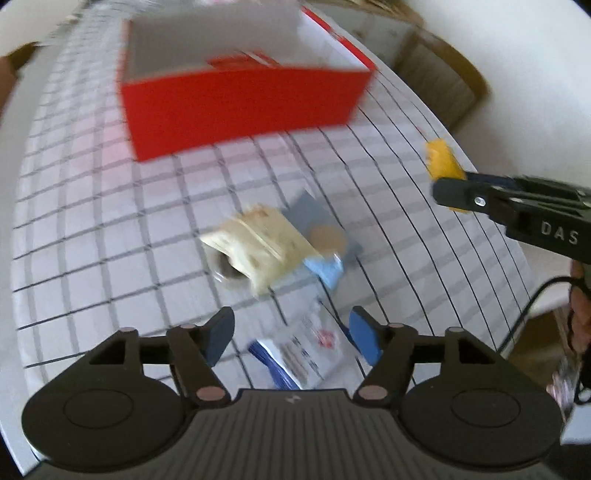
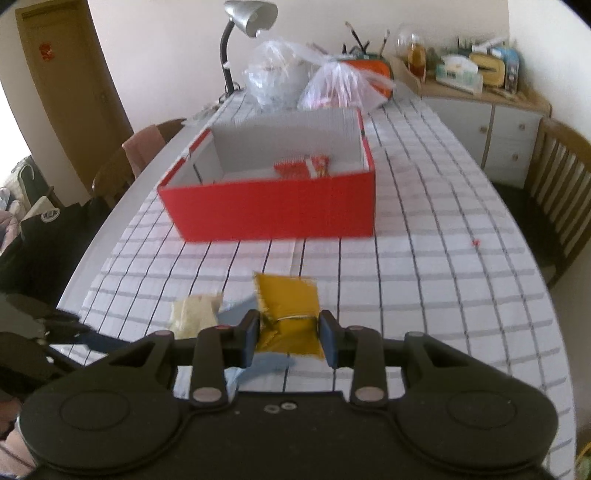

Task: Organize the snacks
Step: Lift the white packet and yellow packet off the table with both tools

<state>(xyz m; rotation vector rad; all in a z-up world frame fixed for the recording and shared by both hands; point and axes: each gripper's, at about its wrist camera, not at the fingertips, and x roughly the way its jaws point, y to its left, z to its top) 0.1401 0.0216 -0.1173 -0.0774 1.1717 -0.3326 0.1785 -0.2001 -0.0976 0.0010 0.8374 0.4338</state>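
Note:
A red box [image 2: 273,206] with a white inside stands open on the checked tablecloth, with a red snack packet [image 2: 303,166] in it; the box also shows in the left wrist view [image 1: 240,110]. My right gripper [image 2: 290,334] is shut on a yellow snack packet [image 2: 288,295] and holds it above the cloth, in front of the box; the packet also shows in the left wrist view [image 1: 443,162]. My left gripper [image 1: 291,338] is open and empty above a white and blue packet [image 1: 306,350]. A cream packet [image 1: 258,243] and a blue packet [image 1: 325,236] lie beyond it.
Clear plastic bags [image 2: 314,77] and a desk lamp [image 2: 243,33] stand at the table's far end. A wooden chair [image 2: 557,192] is at the right and another chair [image 2: 140,155] at the left. A cabinet [image 2: 495,122] with clutter is at the back right.

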